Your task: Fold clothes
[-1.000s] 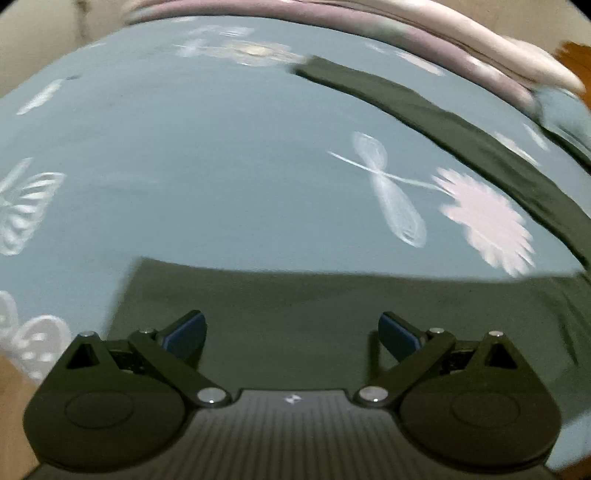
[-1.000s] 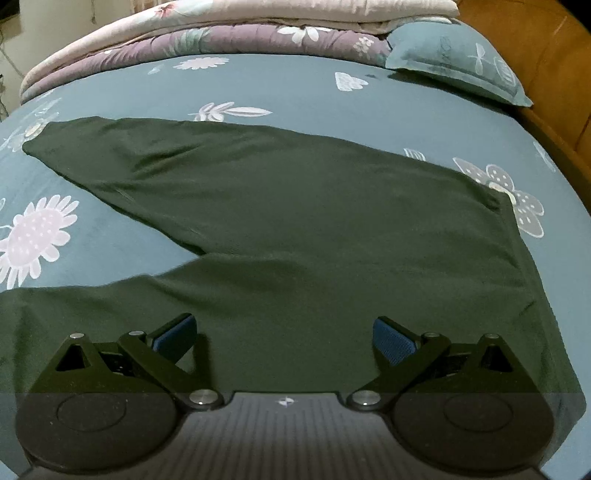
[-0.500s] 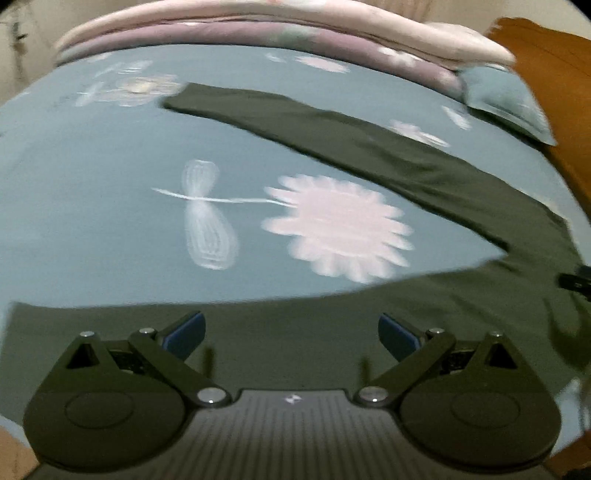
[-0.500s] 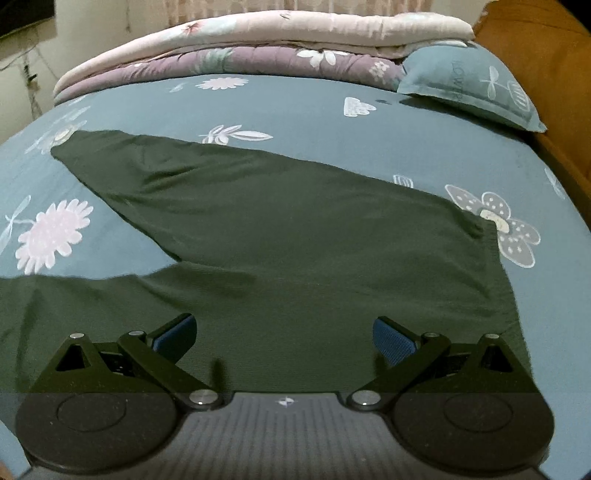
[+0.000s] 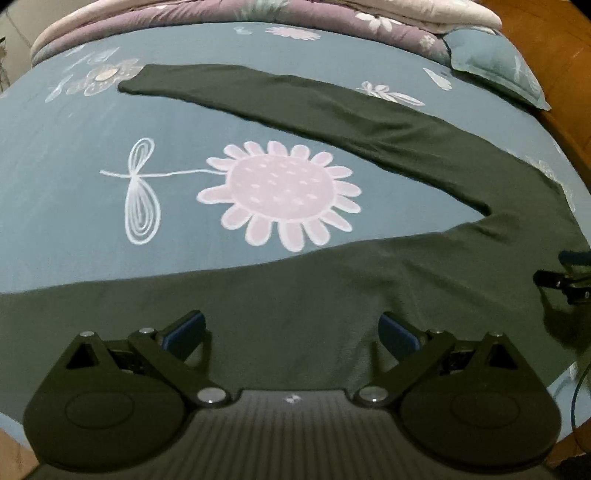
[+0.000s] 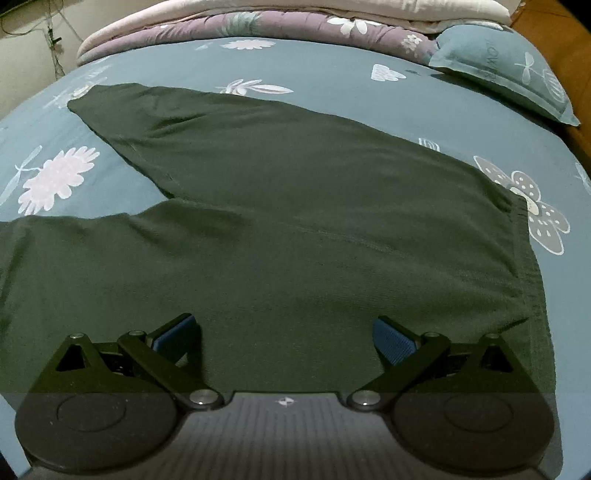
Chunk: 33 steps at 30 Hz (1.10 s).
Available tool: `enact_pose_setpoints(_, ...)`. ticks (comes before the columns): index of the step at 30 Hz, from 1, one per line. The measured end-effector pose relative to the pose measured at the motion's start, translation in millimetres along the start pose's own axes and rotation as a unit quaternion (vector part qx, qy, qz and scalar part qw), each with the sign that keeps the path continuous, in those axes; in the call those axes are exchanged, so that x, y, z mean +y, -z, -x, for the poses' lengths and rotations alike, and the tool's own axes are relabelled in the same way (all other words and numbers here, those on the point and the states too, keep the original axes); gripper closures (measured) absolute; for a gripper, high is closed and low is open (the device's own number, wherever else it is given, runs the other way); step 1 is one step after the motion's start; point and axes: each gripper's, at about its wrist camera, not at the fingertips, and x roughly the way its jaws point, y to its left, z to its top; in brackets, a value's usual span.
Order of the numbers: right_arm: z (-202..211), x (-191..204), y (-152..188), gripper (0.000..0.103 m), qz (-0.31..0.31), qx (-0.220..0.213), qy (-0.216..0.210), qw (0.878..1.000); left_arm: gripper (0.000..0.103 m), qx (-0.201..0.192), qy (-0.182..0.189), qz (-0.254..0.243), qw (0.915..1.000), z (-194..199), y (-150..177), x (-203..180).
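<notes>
Dark green trousers (image 6: pixel 295 229) lie spread flat on the bed, legs splayed in a V; they also show in the left wrist view (image 5: pixel 295 302). One leg runs to the far left (image 5: pixel 258 96), the other lies along the near edge. The waistband (image 6: pixel 524 258) is at the right. My left gripper (image 5: pixel 291 330) is open and empty over the near leg. My right gripper (image 6: pixel 284 334) is open and empty over the seat of the trousers, and its tip shows at the right edge of the left wrist view (image 5: pixel 565 280).
The bed has a blue sheet (image 5: pixel 74 177) printed with flowers. A folded purple and pink quilt (image 6: pixel 258 26) lies along the far side. A blue pillow (image 6: pixel 509 74) sits at the far right, by the brown wooden bed frame (image 5: pixel 565 55).
My left gripper has swung to the right along the near leg, bringing the far leg and the crotch into view. My right gripper has drawn back slightly. Both stay open.
</notes>
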Motion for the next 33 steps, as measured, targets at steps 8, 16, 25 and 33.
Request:
enact_pose_setpoints(8, -2, -3, 3, 0.000, 0.024, 0.006, -0.008, 1.000, 0.004, 0.017, -0.025, 0.015, 0.9994, -6, -1, -7)
enact_pose_setpoints(16, -3, -3, 0, 0.000, 0.043, 0.021, -0.013, 0.999, 0.004, -0.003, -0.020, -0.056, 0.9982, 10, -26, -34)
enact_pose_setpoints(25, 7, 0, -24, 0.000, 0.024, 0.021, -0.021, 0.999, 0.003, -0.016, 0.020, -0.115, 0.9931, 3, -36, -48)
enact_pose_setpoints(33, -2, 15, -58, 0.000, -0.009, 0.004, -0.016, 1.000, 0.004, 0.004, 0.036, -0.127, 0.9913, 5, -21, -6)
